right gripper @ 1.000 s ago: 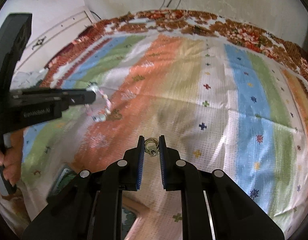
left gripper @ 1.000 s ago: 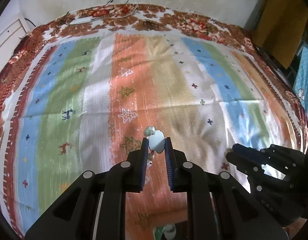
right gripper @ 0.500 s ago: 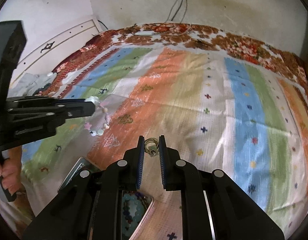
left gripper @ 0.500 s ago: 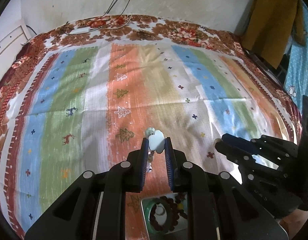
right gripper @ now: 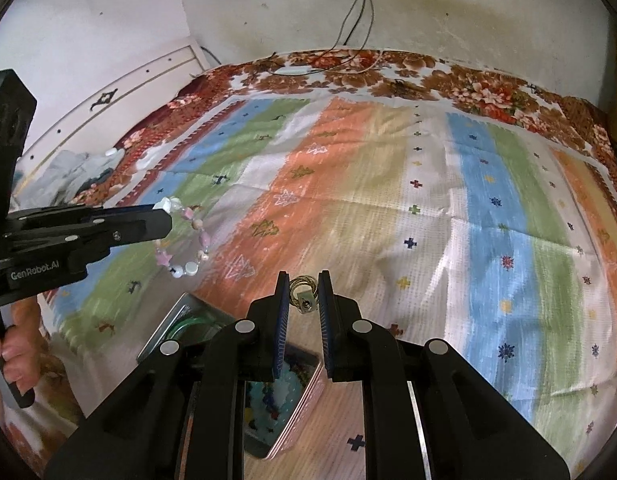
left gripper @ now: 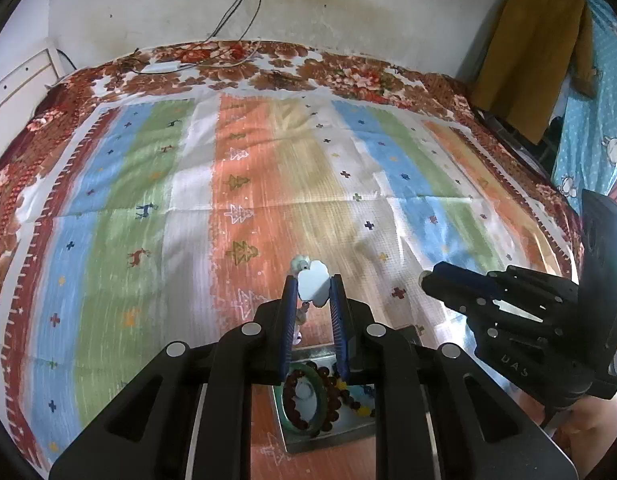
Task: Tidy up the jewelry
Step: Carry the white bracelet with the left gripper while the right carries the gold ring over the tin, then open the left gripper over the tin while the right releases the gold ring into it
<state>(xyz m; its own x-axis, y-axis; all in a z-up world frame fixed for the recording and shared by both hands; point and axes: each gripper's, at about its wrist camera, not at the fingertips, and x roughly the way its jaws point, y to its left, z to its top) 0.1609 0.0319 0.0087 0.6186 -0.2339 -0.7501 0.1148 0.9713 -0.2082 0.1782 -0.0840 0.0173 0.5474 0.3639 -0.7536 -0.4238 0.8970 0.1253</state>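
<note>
My left gripper [left gripper: 313, 294] is shut on a pastel bead bracelet [left gripper: 313, 286] by its white cloud-shaped bead; the bracelet hangs in a loop in the right wrist view [right gripper: 188, 240], above the bed. My right gripper [right gripper: 303, 296] is shut on a small gold ring piece with a metal tag [right gripper: 303, 300]. It also shows in the left wrist view [left gripper: 428, 280]. Below the grippers a metal tray [left gripper: 308, 444] holds a green bangle [left gripper: 318, 400] and dark bead bracelets. The tray also shows in the right wrist view [right gripper: 164, 334].
A striped cloth [left gripper: 268, 184] covers the bed. A floral blanket [left gripper: 268, 72] lies along the far edge under charger cables [left gripper: 228, 20]. A pink-edged box of blue beads [right gripper: 296, 392] sits under my right gripper. Clothes [left gripper: 536, 60] hang at right.
Both grippers have drawn back and up with their jewelry still held. The tray and box have come into view beneath them.
</note>
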